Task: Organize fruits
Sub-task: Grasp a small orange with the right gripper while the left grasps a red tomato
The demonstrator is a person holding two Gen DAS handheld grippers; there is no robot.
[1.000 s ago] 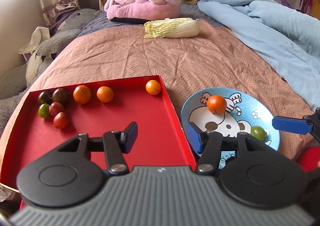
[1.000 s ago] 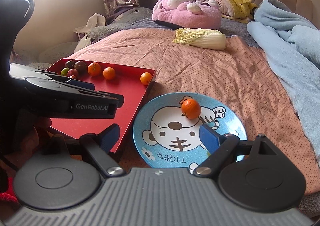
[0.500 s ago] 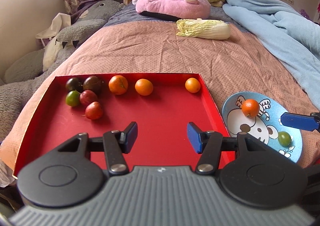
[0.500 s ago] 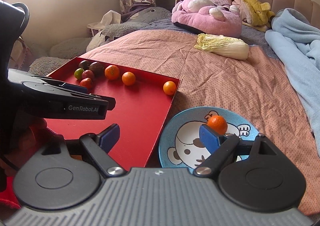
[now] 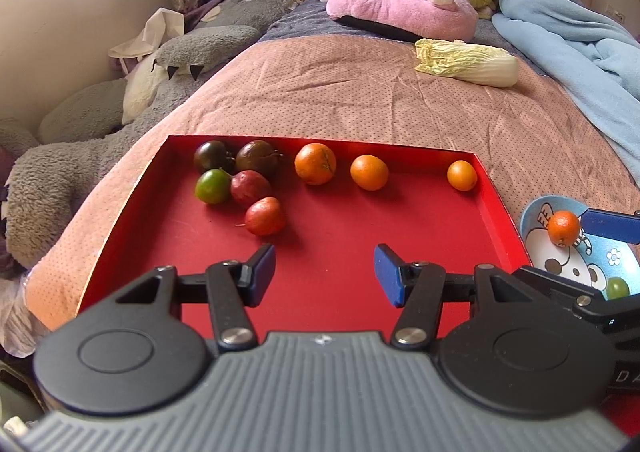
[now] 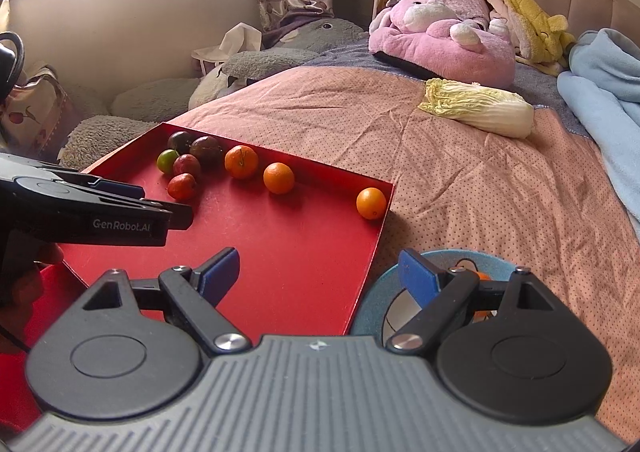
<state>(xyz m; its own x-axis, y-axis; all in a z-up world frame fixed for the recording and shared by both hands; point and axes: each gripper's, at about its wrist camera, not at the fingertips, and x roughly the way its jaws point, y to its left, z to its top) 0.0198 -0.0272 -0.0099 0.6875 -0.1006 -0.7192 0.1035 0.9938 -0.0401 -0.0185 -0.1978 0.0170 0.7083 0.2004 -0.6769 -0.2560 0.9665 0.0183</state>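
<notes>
Progress: sorting looks partly done, judging by where the fruit lies; two pieces sit on the plate and eight wait in the tray.
Left gripper: jaws wide apart and holding nothing, poised over the near part of the shallow red cardboard tray.
Far left of that gripper: cluster of small plum-like fruits touching one another, two dark purple ones at the tray's far wall, a green one, a dull red one, and a brighter red one nearest the left fingertip.
Ahead of that gripper: large orange mandarin and a smaller orange mandarin, just beside each other along the far wall.
Ahead and right: small orange kumquat-like fruit, alone in the tray's far right corner.
Right of the tray: round blue cartoon-tiger plate on the pink bedspread, carrying one orange mandarin and one small green fruit.
Right gripper: jaws wide apart, empty, straddling the tray's right edge with its right finger over the plate.
Left to do: probably the tray's oranges and green fruit go to the plate; the sorting rule cannot be told for sure.
Next reach: the brighter red fruit is closest to the left gripper.
</notes>
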